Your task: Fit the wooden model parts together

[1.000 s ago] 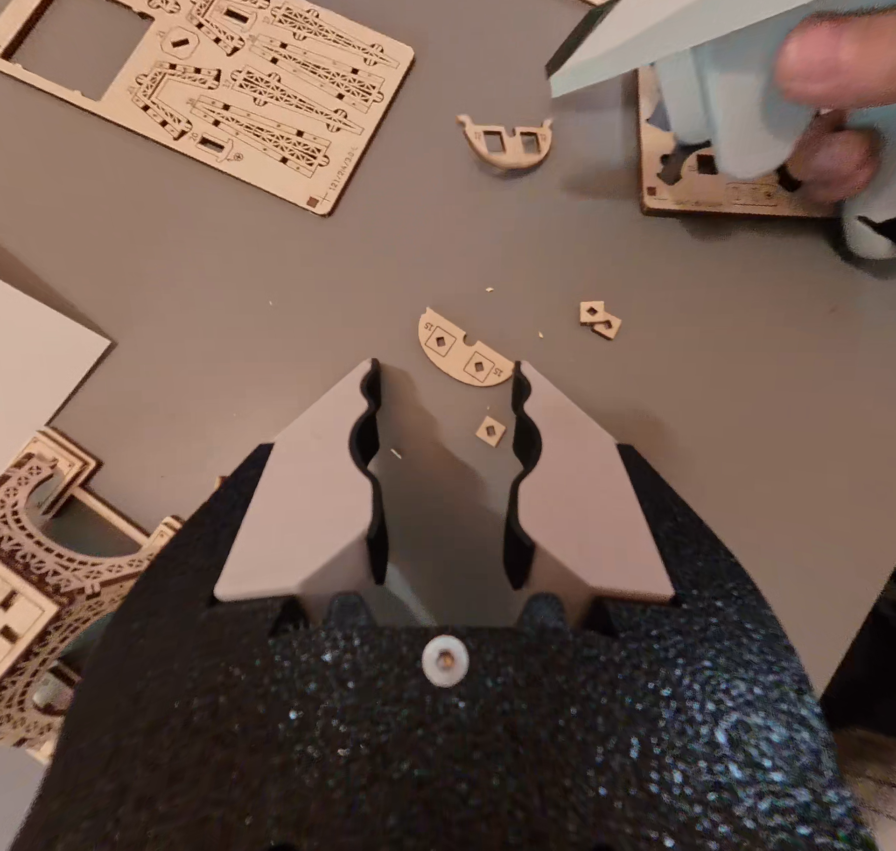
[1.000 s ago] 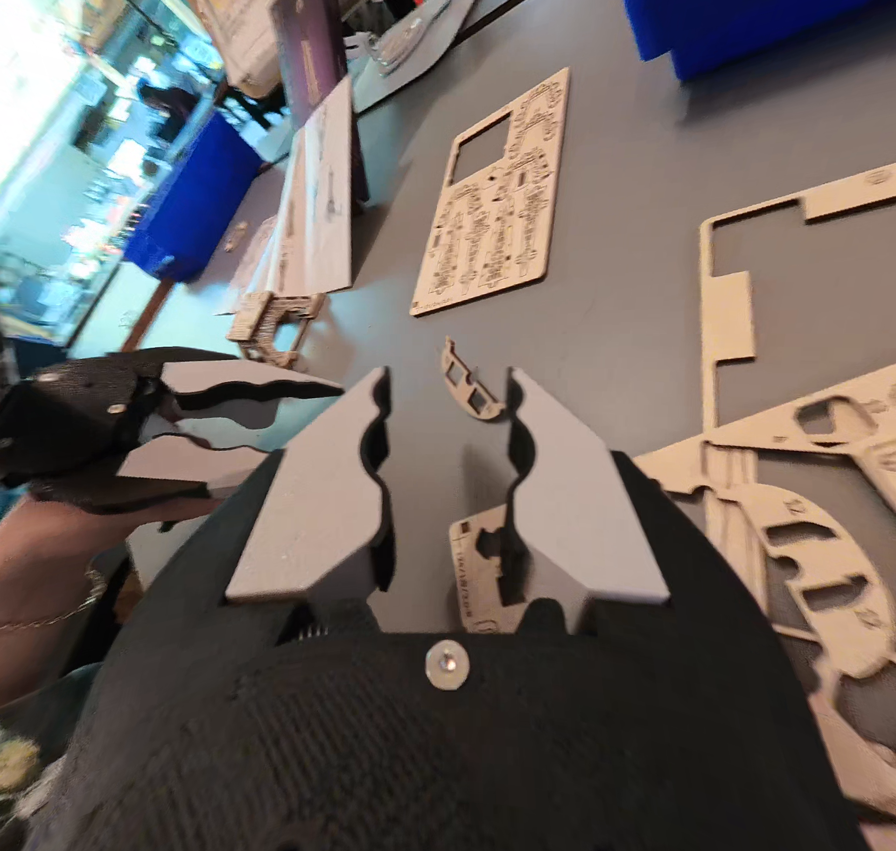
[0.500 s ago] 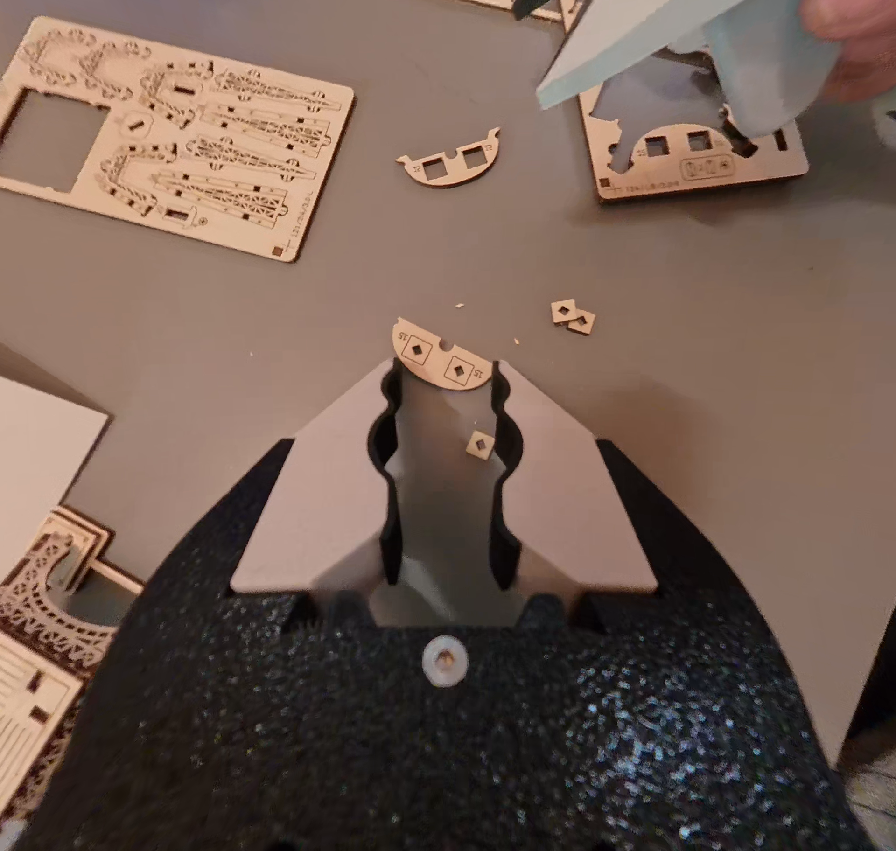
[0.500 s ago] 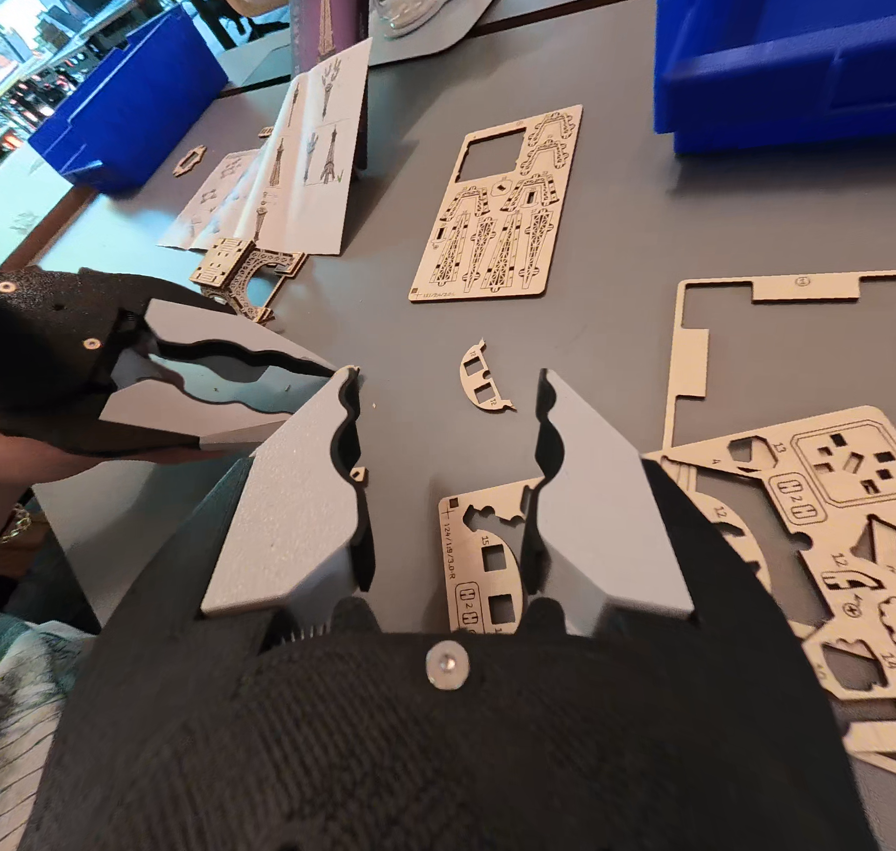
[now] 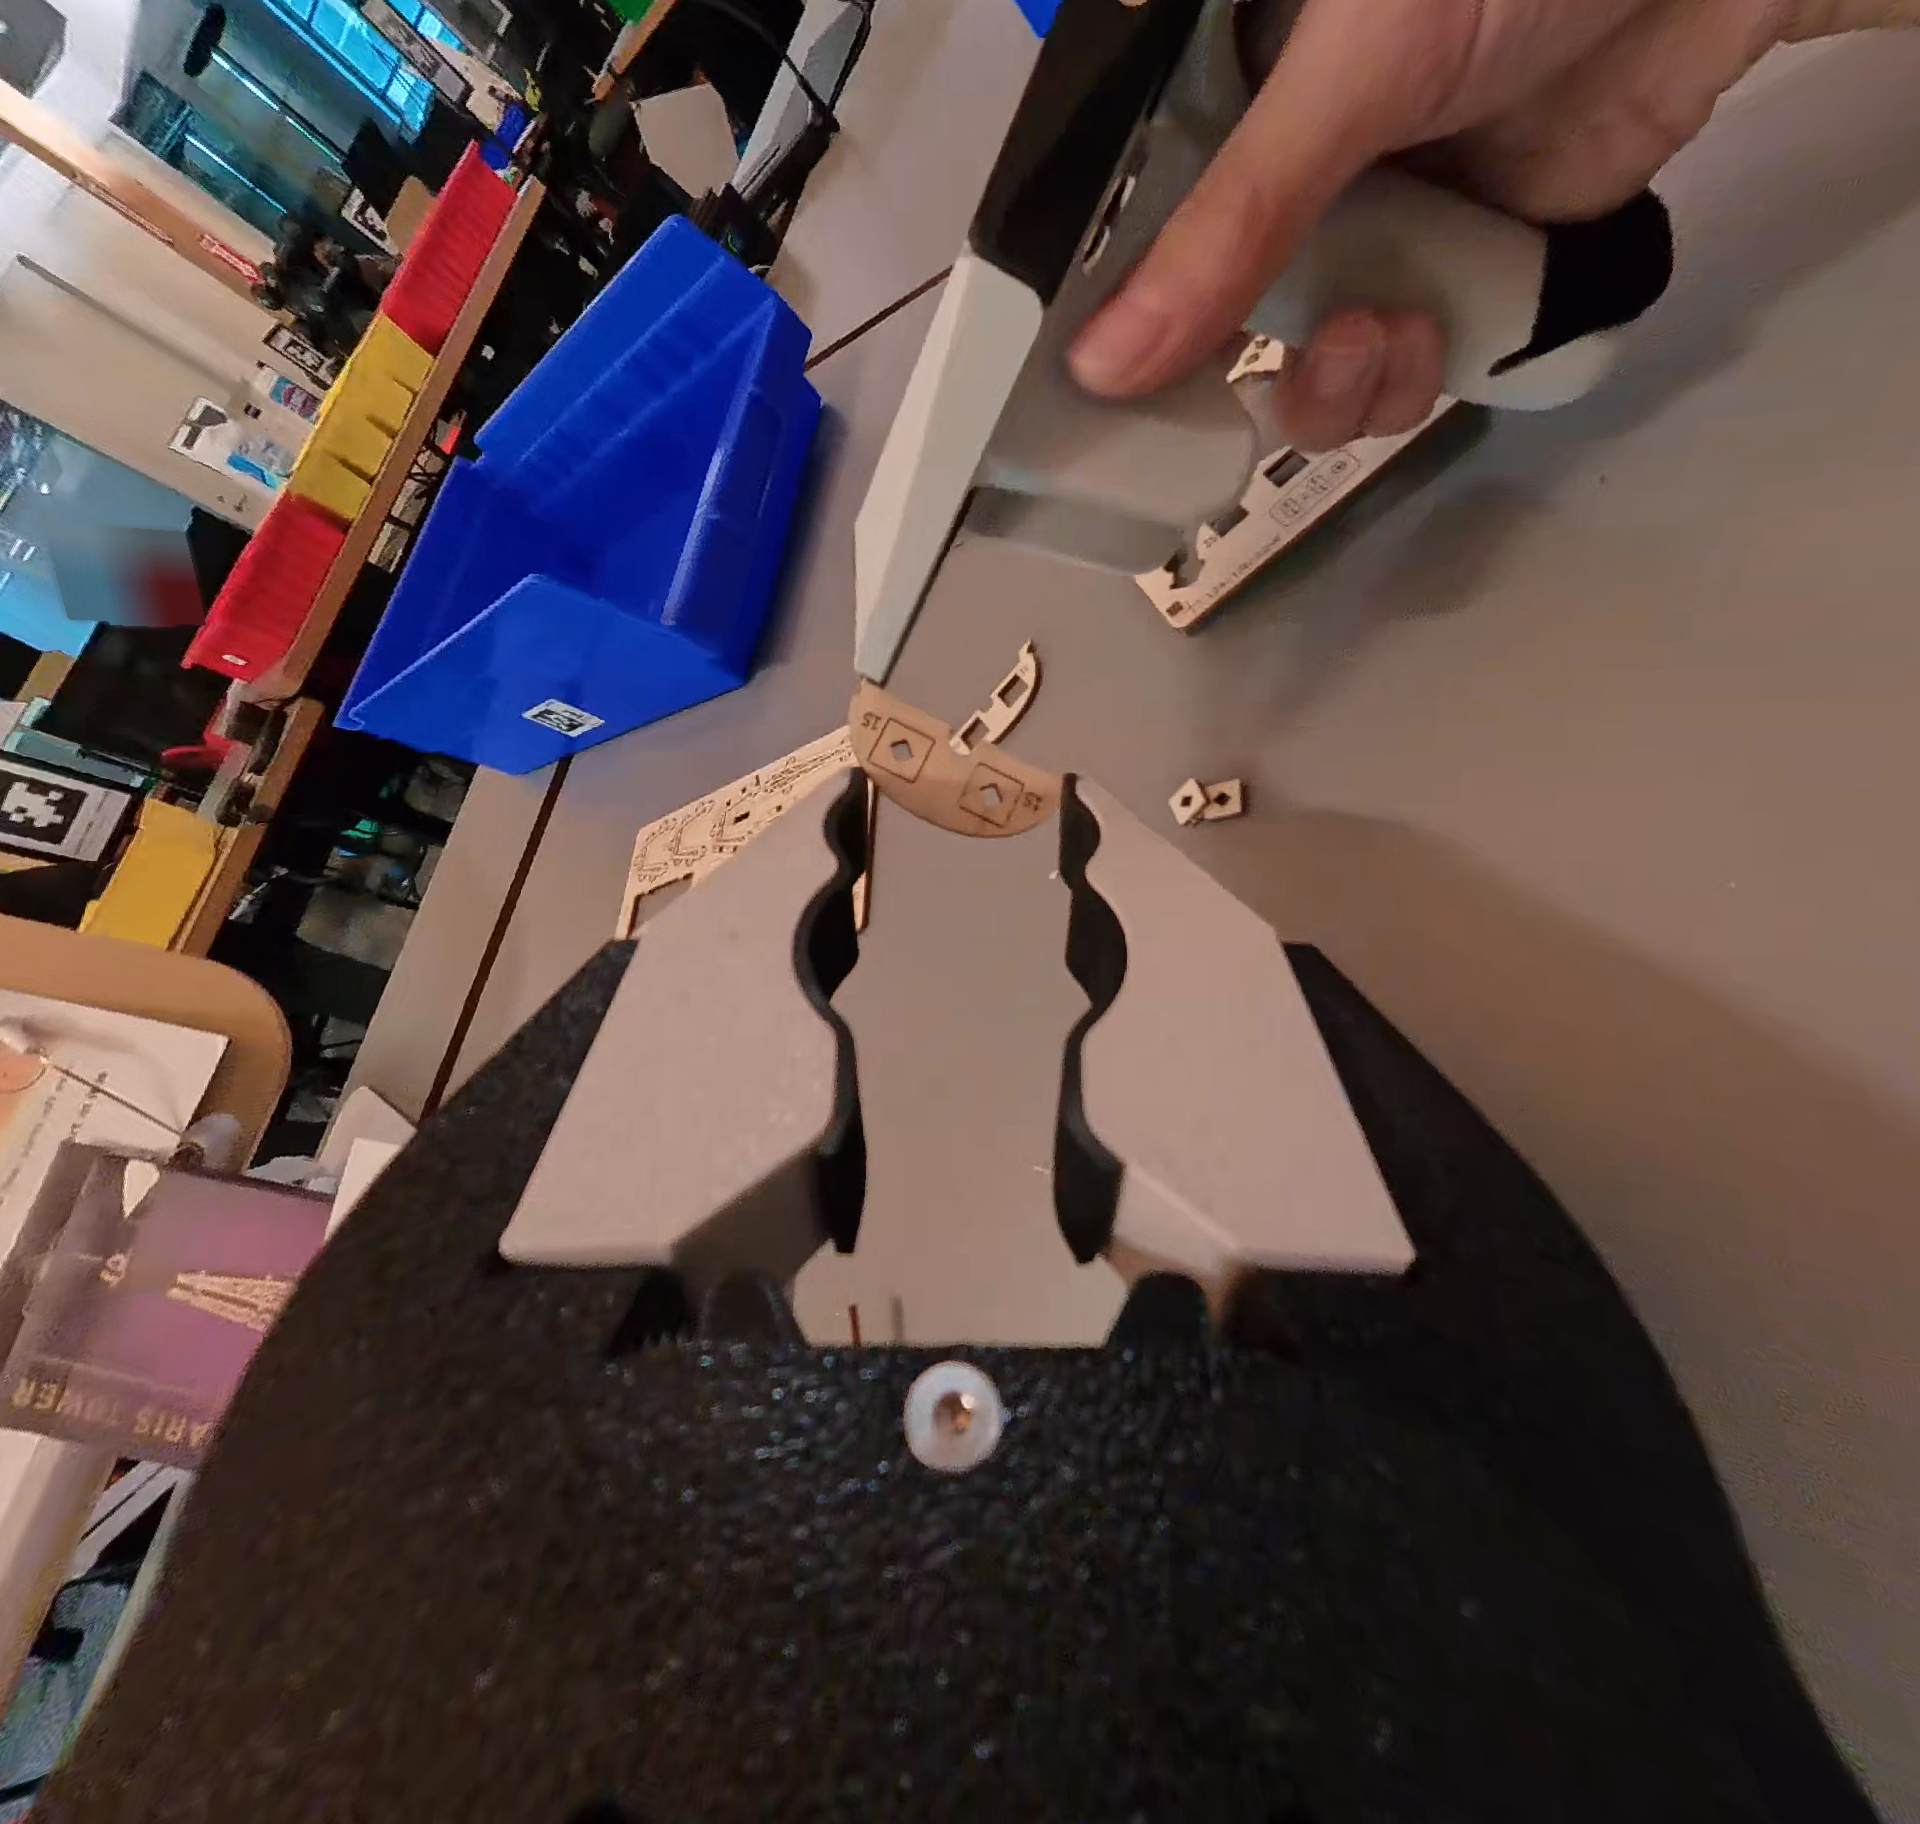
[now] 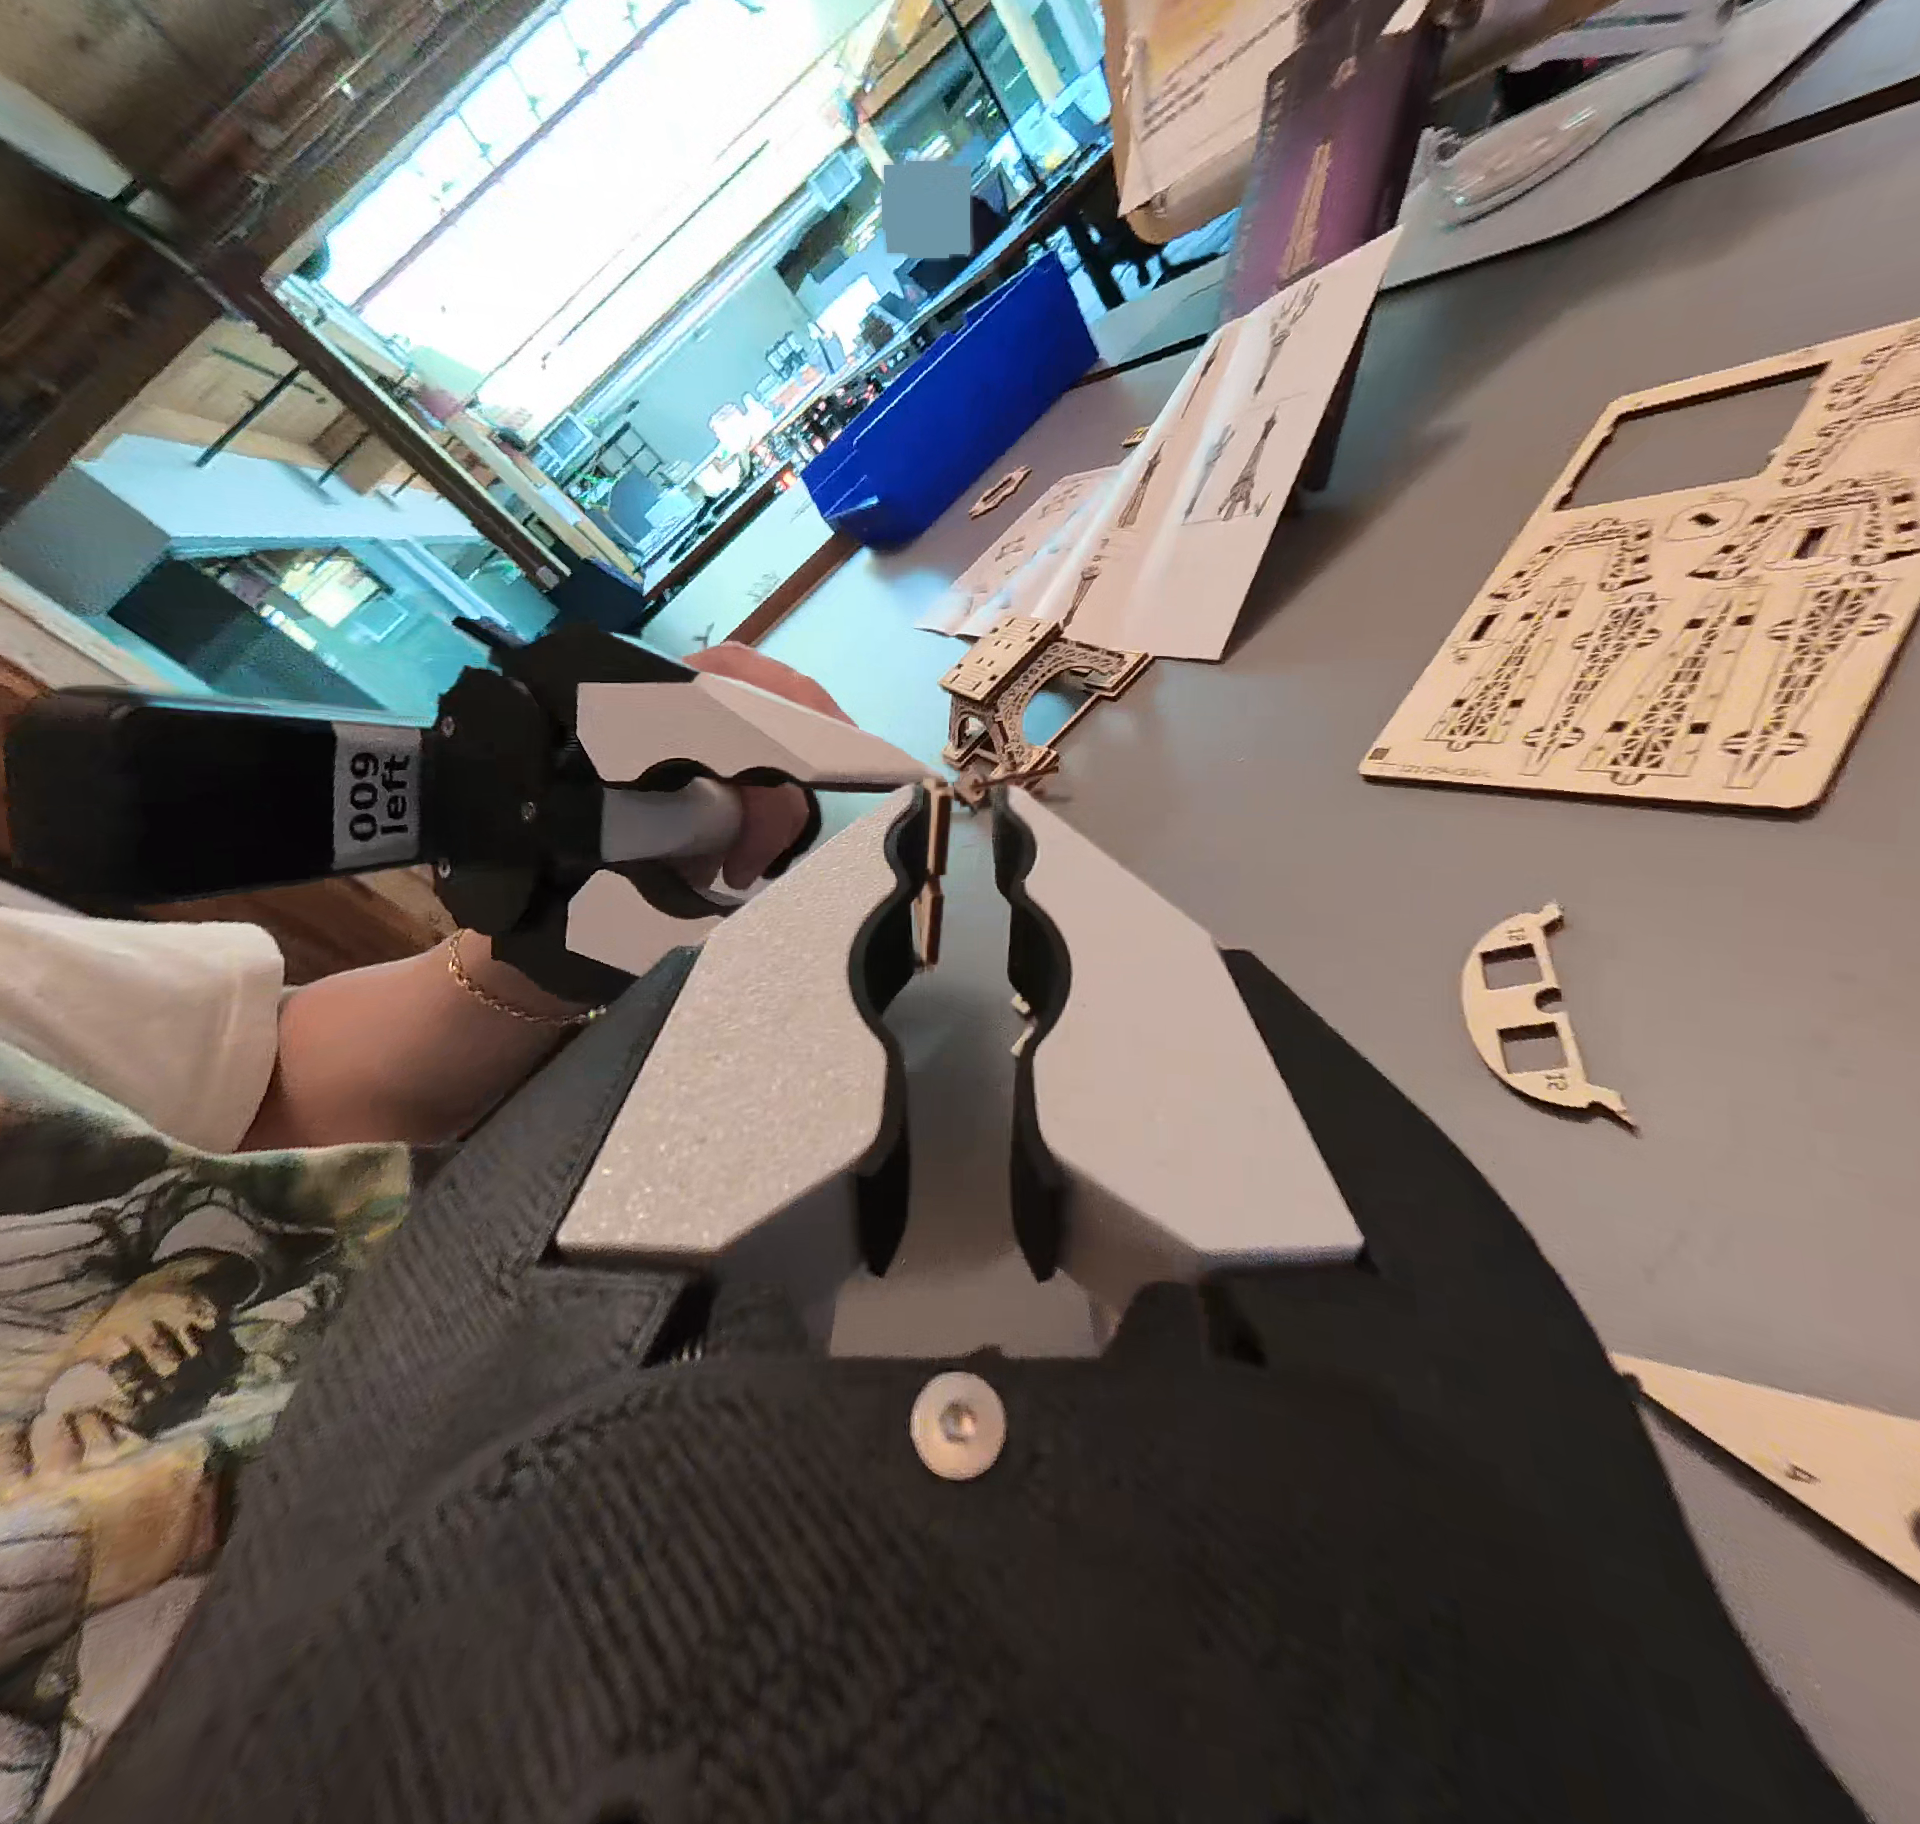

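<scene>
My left gripper (image 5: 961, 792) holds a half-round wooden piece (image 5: 951, 777) edge to edge between its fingertips, lifted off the grey table (image 5: 1558, 995). My right gripper (image 6: 961, 792) comes from above, held by a hand (image 5: 1455, 112); its tip touches the piece's upper end. In the right wrist view the piece (image 6: 935, 870) shows edge-on between the right jaws, against the left pad, with a gap to the right pad. An arch part with two square windows lies loose on the table (image 5: 1003, 699) (image 6: 1538, 1016).
A sheet of tower parts (image 6: 1662, 631) and a partly built tower base (image 6: 1029, 694) lie beyond the grippers. Two small square offcuts (image 5: 1205, 800) lie to the right. A blue bin (image 5: 603, 548), an instruction sheet (image 6: 1195, 527) and a cut-out sheet (image 5: 1278, 517) also stand around. The grippers are tip to tip, or close to it.
My left gripper closed on the half-round piece and lifted and tilted it. My right gripper narrowed its jaws and moved in over the piece.
</scene>
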The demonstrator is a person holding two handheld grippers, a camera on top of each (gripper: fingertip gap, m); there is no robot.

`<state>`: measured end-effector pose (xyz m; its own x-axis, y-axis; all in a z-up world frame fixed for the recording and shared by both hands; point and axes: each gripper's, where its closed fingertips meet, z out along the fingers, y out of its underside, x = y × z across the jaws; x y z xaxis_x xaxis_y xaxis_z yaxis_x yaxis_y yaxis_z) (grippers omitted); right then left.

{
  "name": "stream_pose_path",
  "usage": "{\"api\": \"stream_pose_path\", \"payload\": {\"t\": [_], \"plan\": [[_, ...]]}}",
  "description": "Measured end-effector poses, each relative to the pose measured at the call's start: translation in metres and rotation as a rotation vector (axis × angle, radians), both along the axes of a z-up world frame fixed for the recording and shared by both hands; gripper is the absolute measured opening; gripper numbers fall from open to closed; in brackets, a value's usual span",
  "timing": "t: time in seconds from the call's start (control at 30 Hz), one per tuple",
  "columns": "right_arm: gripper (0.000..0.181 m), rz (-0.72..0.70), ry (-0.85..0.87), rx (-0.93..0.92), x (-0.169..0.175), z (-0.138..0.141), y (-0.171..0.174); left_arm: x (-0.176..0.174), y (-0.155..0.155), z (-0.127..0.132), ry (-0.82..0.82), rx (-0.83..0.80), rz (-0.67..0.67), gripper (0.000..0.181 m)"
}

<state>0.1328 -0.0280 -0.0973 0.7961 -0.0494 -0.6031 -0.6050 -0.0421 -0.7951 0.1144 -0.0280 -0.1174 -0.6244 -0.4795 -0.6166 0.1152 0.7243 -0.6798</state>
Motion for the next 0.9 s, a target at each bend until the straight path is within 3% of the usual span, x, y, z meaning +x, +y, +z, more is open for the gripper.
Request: {"api": "stream_pose_path", "payload": {"t": [0.2, 0.27, 0.3, 0.4, 0.6, 0.73, 0.9], "plan": [[0.001, 0.061, -0.065, -0.009, -0.012, -0.002, 0.007, -0.003, -0.001, -0.002, 0.016, -0.043, -0.003, 0.034], [0.0, 0.076, -0.1, -0.013, -0.014, -0.003, 0.008, -0.003, 0.001, -0.001, 0.01, -0.062, 0.001, 0.019], [0.0, 0.081, -0.114, -0.021, -0.015, -0.005, 0.009, -0.004, 0.001, -0.001, 0.032, -0.082, -0.008, 0.02], [0.0, 0.052, -0.044, 0.009, -0.007, -0.006, 0.009, -0.002, 0.003, -0.001, 0.194, -0.283, 0.031, 0.033], [0.0, 0.125, -0.025, 0.104, -0.016, -0.001, 0.012, -0.007, -0.006, 0.008, 0.613, -0.785, 0.007, 0.025], [0.0, 0.15, -0.016, 0.115, -0.02, 0.0, 0.014, -0.003, 0.0, 0.007, 0.654, -0.893, 0.046, 0.006], [0.0, 0.146, -0.008, 0.071, -0.02, -0.006, 0.016, -0.003, 0.003, 0.001, 0.661, -0.892, 0.078, 0.006]]}}
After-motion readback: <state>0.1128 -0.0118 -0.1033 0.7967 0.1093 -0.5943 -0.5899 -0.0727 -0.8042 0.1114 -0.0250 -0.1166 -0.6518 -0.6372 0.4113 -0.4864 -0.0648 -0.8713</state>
